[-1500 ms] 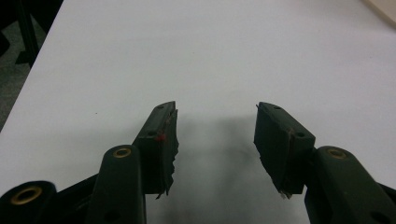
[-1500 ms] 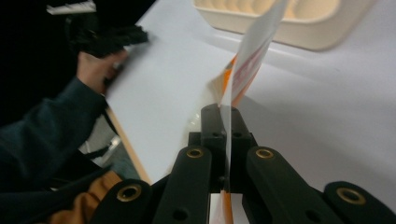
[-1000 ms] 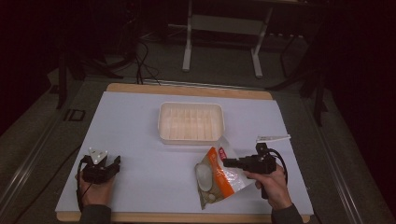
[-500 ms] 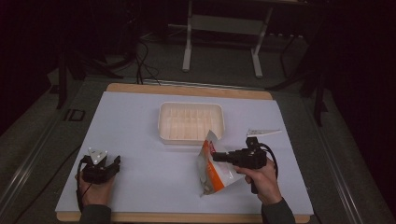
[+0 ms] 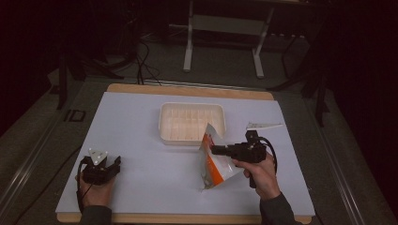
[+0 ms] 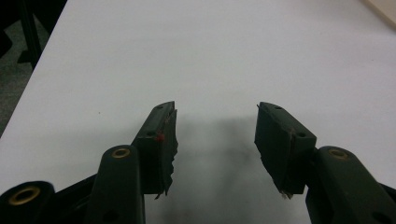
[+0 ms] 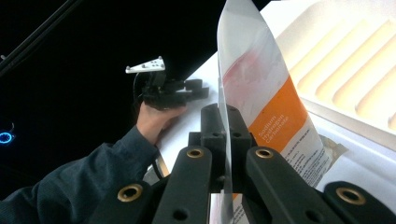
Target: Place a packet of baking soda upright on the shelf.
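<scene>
A white and orange pouch (image 5: 215,169) stands tilted, its lower corner on the white table (image 5: 141,136) and its top raised toward the cream tray (image 5: 191,123). My right gripper (image 5: 214,150) is shut on the pouch's edge, about halfway up. In the right gripper view the jaws (image 7: 224,119) pinch the thin edge of the pouch (image 7: 268,93), with the ribbed tray (image 7: 359,65) just beyond. My left gripper (image 5: 112,165) rests at the table's near left. Its jaws (image 6: 215,135) stand open over bare table with nothing between them.
The tray sits mid-table, directly behind the pouch. A white wedge-shaped piece (image 5: 264,125) lies right of the tray. The person's left hand and gripper (image 7: 163,88) show far off in the right gripper view. Dark floor and a metal stand (image 5: 225,28) lie beyond the table.
The pouch lay flat on the table; my right gripper has lifted it by its edge so it now stands tilted, nearer the tray. The left gripper stayed still.
</scene>
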